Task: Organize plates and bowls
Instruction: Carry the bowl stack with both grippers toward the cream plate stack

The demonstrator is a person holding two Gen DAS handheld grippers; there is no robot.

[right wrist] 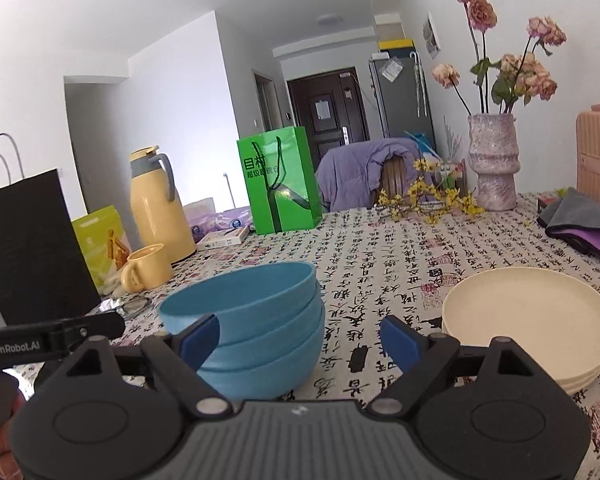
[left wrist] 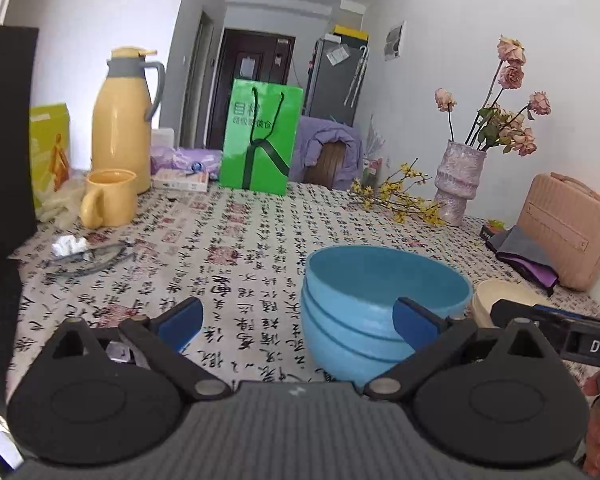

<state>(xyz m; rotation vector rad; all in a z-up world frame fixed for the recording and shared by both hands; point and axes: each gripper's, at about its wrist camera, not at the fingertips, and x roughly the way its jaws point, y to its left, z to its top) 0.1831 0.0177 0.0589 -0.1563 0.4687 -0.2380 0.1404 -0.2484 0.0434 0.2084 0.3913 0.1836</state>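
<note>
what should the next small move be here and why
Probably pull both tools back and stop. The blue bowls already sit nested in one stack and the cream plates in another beside it on the tablecloth. The left tool and right tool are open and hold nothing.

Open patterned tablecloth (right wrist: 364, 264) at 12 o'clock. Stacked blue plastic bowls (right wrist: 260, 332) block 10 o'clock, stacked cream round plates (right wrist: 532, 320) block 2 o'clock; clear lane between them.
</note>
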